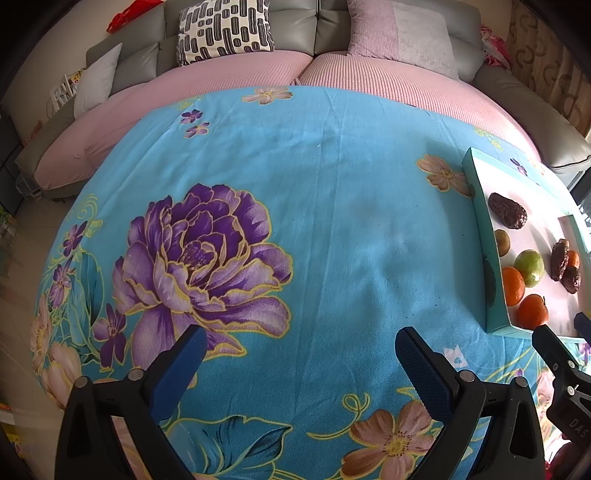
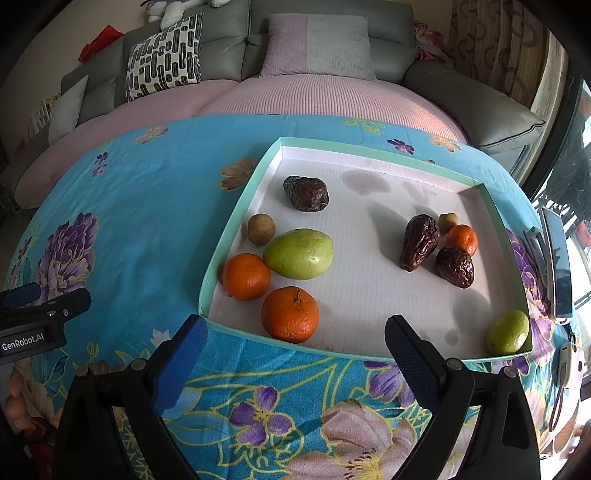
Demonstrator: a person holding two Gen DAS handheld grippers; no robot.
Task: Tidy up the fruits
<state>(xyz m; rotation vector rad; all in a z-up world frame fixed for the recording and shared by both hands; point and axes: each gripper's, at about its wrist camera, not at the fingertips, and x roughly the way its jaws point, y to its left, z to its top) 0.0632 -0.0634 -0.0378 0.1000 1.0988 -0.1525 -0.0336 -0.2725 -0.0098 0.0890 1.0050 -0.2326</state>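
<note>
Blue floral cloth [image 1: 332,206] covers the table; sofa [image 2: 332,22] with cushions behind it. Left gripper [image 1: 299,350] sits over bare cloth, fingers spread wide, nothing between them. Well to its right stands the tray [image 2: 236,221], a shallow white box with a teal rim.

Tray contents, left to right in the right wrist view:
- small brown round fruit [image 2: 261,229] near the left wall
- orange [image 2: 246,276] just below it, touching the large green fruit [image 2: 299,253]
- second orange [image 2: 290,314] at the near rim
- dark wrinkled date [image 2: 306,193] alone toward the back
- cluster right of centre: long date [image 2: 419,242], rounder date [image 2: 455,266], small orange [image 2: 462,239], small brown fruit [image 2: 447,222], all close together
- small green fruit [image 2: 508,336] in the near right corner

Right gripper [image 2: 295,343] is over the tray's near rim, fingers wide apart, empty; the second orange lies just ahead, between the fingertips' lines but not touched
</note>
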